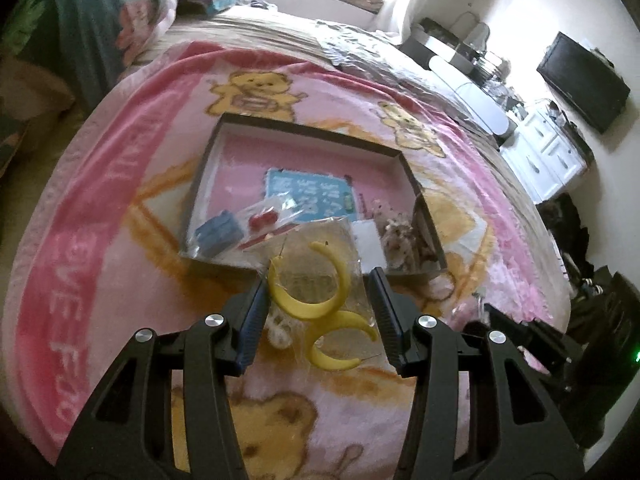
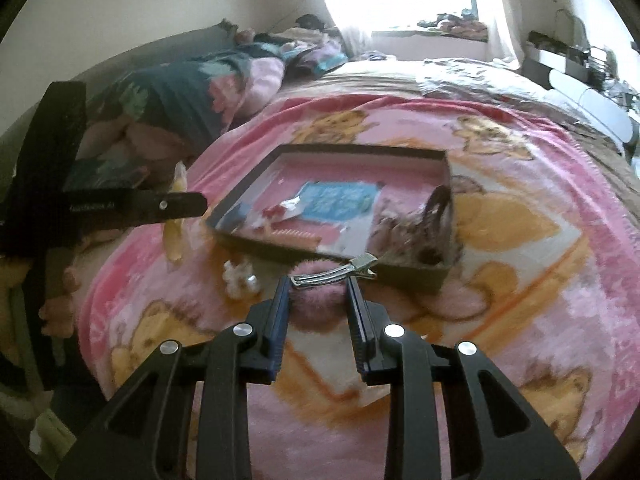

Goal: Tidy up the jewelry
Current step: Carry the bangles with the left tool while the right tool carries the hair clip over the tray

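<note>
Jewelry in both grippers hung above a pink teddy-bear blanket [image 1: 132, 216]. Two yellow crescent hoop earrings [image 1: 308, 280], sealed in a clear plastic bag [image 1: 320, 248], sat between the fingers of the left gripper [image 1: 322, 294]; the bag's edges met both pads, so the jaws stood narrowed on it. The upper hoop was larger in view, the lower one partly overlapped by it. The right gripper [image 2: 319, 285] was clamped on a fluffy pink pom-pom hair clip [image 2: 316, 300], its silver metal clip [image 2: 336, 272] lying crosswise over the fingertips.

Beyond both lay a shallow dark-walled box [image 1: 304, 130] with a pink floor. Inside it were a blue card of small white pieces [image 1: 308, 196], a blue item in a clear bag [image 1: 220, 236], a small red item in plastic [image 1: 264, 220], a white card [image 1: 368, 236] and, in the corner nearest the right gripper, a tangle of pale and brownish pieces [image 1: 400, 240] too blurred to tell apart. A small white ornament [image 2: 240, 276] rested on the blanket just outside the box's near wall.
</note>
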A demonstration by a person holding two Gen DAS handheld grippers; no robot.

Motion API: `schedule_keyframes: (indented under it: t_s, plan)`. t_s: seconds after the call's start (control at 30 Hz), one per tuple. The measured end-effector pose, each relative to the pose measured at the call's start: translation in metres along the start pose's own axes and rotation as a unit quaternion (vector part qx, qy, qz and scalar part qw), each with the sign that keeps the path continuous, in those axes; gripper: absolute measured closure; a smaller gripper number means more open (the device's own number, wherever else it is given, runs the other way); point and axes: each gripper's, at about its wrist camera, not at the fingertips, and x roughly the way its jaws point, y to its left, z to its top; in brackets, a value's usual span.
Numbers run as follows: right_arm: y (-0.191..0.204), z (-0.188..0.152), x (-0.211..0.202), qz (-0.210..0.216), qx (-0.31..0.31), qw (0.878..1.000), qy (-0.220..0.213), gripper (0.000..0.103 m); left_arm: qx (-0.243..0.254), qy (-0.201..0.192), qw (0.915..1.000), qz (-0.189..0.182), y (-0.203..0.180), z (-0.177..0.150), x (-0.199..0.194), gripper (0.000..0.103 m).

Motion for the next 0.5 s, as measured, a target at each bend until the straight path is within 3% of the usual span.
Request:
schedule_keyframes:
  t_s: [0.5]
  plan:
    - [-0.041,0.036,0.026,-0.033,0.024,0.999,-0.005,0.077,0.051,0.006,0.9986,0.014,-0.026,0.035,0.044,0.062]
